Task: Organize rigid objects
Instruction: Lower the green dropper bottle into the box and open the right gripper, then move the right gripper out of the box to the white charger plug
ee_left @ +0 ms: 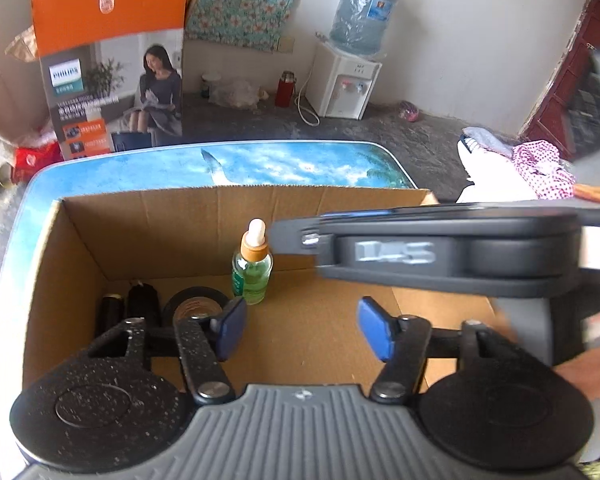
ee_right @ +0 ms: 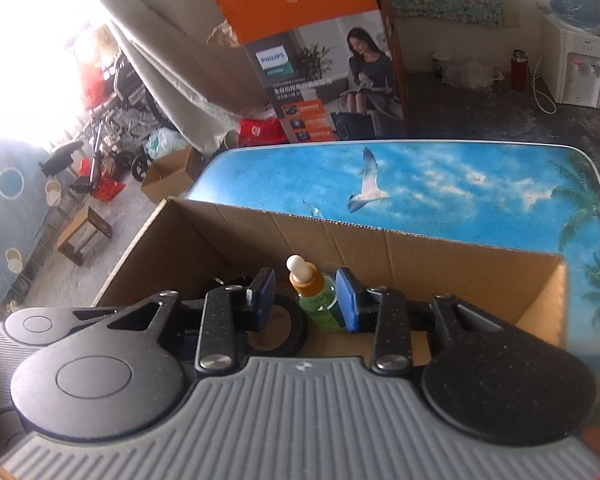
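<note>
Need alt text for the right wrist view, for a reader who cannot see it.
The right gripper reaches into a cardboard box with its blue pads either side of an upright green dropper bottle; a gap shows on the left side. A tape roll lies beside the bottle. The box stands on a sky-printed table.

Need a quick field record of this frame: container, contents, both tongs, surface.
container: open cardboard box on the table
surface: table with sky and seagull print
contents: green dropper bottle, upright; black tape roll; two dark cylinders by the left wall
left tongs: open, nothing between the pads, over the box floor
right tongs: pads either side of the dropper bottle, a gap on the left side, not gripping
background: orange Philips carton, water dispenser
</note>
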The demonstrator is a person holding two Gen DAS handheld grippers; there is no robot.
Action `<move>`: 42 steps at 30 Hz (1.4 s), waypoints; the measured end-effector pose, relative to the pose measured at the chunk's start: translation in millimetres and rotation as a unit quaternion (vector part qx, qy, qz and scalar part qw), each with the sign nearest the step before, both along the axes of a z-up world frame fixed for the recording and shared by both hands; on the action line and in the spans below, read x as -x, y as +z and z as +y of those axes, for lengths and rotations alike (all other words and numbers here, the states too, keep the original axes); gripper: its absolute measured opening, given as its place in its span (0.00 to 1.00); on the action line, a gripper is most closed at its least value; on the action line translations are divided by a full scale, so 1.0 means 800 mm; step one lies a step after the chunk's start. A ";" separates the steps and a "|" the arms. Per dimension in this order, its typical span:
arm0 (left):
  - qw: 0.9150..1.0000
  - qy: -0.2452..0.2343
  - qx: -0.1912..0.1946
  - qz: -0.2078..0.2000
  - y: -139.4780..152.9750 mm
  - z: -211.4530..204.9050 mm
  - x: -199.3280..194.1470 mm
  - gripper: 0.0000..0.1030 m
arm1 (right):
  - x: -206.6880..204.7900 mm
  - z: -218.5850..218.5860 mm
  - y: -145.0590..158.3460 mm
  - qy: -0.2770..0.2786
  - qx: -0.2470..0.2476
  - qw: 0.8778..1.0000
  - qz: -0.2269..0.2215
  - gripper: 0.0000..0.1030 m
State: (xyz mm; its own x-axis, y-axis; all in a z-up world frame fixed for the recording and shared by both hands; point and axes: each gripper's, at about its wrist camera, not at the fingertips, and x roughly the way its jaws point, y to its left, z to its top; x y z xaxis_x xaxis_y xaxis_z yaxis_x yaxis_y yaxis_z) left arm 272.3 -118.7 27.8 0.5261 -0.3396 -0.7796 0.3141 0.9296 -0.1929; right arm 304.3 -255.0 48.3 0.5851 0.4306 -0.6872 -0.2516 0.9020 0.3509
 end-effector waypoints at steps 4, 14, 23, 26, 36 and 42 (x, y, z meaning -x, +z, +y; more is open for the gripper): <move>0.999 -0.010 -0.011 -0.030 0.021 0.008 0.038 0.78 | 0.078 -0.023 0.037 -0.026 -0.022 0.998 -0.052 0.51; 0.997 -0.034 -0.026 -0.064 0.037 0.028 0.145 0.89 | 0.274 -0.057 0.042 -0.084 -0.063 0.990 -0.096 0.79; 0.995 -0.047 -0.024 -0.089 0.014 0.037 0.222 0.95 | 0.356 -0.054 -0.007 -0.115 -0.105 0.985 -0.068 0.80; 0.995 -0.049 -0.020 -0.086 0.005 0.041 0.232 0.95 | 0.363 -0.052 -0.019 -0.121 -0.106 0.985 -0.056 0.80; 0.994 -0.057 -0.037 -0.083 -0.044 0.052 0.249 0.95 | 0.346 -0.045 -0.053 -0.116 -0.138 0.984 -0.014 0.77; 0.988 -0.076 -0.071 -0.111 -0.067 0.041 0.249 0.93 | 0.317 -0.021 -0.080 -0.093 -0.155 0.983 0.019 0.59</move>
